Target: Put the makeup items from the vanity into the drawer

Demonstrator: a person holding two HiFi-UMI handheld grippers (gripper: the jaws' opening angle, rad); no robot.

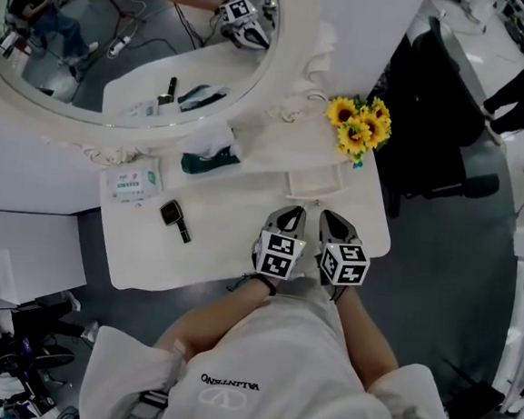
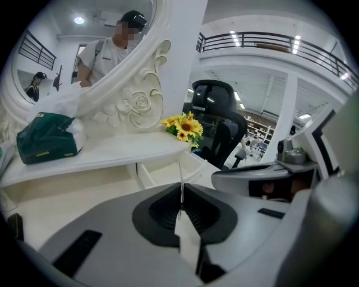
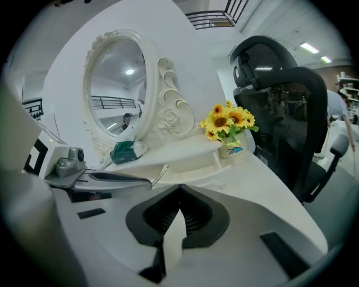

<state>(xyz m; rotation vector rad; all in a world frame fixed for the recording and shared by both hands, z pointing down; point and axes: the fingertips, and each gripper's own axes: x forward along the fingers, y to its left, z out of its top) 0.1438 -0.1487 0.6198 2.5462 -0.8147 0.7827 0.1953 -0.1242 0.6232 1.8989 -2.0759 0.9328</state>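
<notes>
A small black makeup item (image 1: pixel 175 219) lies on the white vanity top (image 1: pixel 222 246), left of both grippers. A shallow drawer (image 1: pixel 317 183) stands pulled open under the raised shelf, just beyond the grippers; it also shows as the drawer (image 2: pixel 162 168) in the left gripper view and the drawer (image 3: pixel 196 162) in the right gripper view. My left gripper (image 1: pixel 289 217) hovers over the front of the table, shut with nothing between its pads (image 2: pixel 181 193). My right gripper (image 1: pixel 336 221) sits right beside it, also shut and holding nothing (image 3: pixel 179 193).
A green tissue box (image 1: pixel 210 161) rests on the shelf below the oval mirror (image 1: pixel 130 47). A pack of wipes (image 1: pixel 134 184) lies at the table's left. Sunflowers (image 1: pixel 359 123) stand at the shelf's right end. A black office chair (image 1: pixel 435 110) stands to the right.
</notes>
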